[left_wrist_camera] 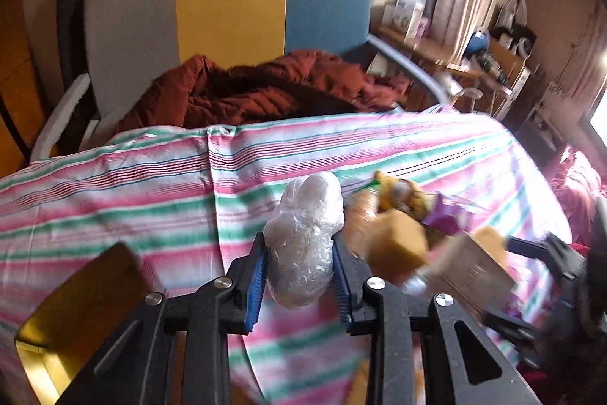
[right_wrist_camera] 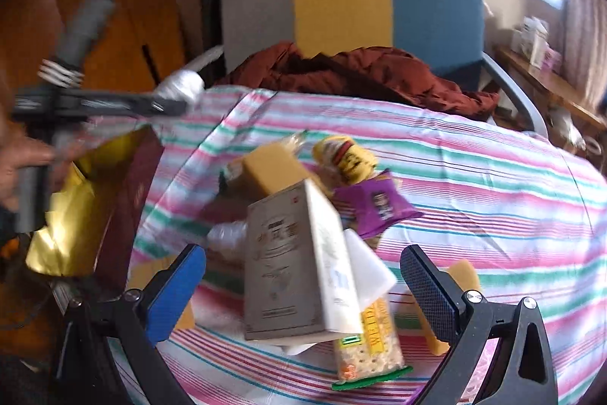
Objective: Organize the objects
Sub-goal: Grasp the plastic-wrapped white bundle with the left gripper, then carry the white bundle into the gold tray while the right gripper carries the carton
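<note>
My left gripper point(left_wrist_camera: 299, 276) is shut on a clear crumpled plastic bag point(left_wrist_camera: 305, 241) and holds it above the striped tablecloth point(left_wrist_camera: 151, 200). It also shows in the right wrist view point(right_wrist_camera: 178, 97), bag point(right_wrist_camera: 182, 84) at its tip, over the open gold-lined box point(right_wrist_camera: 87, 215). My right gripper point(right_wrist_camera: 303, 279) is open around a tilted beige carton point(right_wrist_camera: 280, 260) in a pile of snacks: a cracker pack point(right_wrist_camera: 368, 344), a purple packet point(right_wrist_camera: 375, 207), a yellow packet point(right_wrist_camera: 345, 158) and a tan block point(right_wrist_camera: 273, 173).
The gold-lined box also shows at the lower left of the left wrist view point(left_wrist_camera: 76, 310). A chair point(left_wrist_camera: 227, 10) with a red-brown jacket point(left_wrist_camera: 265, 90) stands behind the table. Cluttered shelves point(left_wrist_camera: 493, 55) stand at the right.
</note>
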The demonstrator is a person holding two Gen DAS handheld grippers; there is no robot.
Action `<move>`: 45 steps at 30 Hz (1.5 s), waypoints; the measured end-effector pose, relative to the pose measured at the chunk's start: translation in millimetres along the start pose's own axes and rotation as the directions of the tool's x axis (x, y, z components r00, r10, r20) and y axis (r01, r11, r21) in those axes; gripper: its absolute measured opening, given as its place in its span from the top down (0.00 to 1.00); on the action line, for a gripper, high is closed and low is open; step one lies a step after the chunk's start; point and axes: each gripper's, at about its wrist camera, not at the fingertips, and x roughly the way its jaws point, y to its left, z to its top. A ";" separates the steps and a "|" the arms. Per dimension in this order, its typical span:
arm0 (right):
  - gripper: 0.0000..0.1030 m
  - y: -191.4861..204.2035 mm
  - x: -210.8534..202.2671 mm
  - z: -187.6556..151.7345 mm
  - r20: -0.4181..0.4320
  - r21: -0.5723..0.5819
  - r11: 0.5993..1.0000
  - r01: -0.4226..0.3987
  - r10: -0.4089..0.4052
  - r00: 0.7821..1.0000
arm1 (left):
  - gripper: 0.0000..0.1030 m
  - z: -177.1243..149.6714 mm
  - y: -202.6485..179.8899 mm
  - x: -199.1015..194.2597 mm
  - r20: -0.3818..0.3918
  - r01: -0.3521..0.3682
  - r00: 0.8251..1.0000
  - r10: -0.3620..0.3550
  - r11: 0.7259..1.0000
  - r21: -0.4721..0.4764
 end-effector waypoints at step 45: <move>0.00 310.3 -7.7 15.5 0.117 -0.395 0.916 -0.064 0.119 0.986 | 0.38 -229.6 149.0 -203.0 0.074 -0.444 0.833 0.548 0.743 -0.501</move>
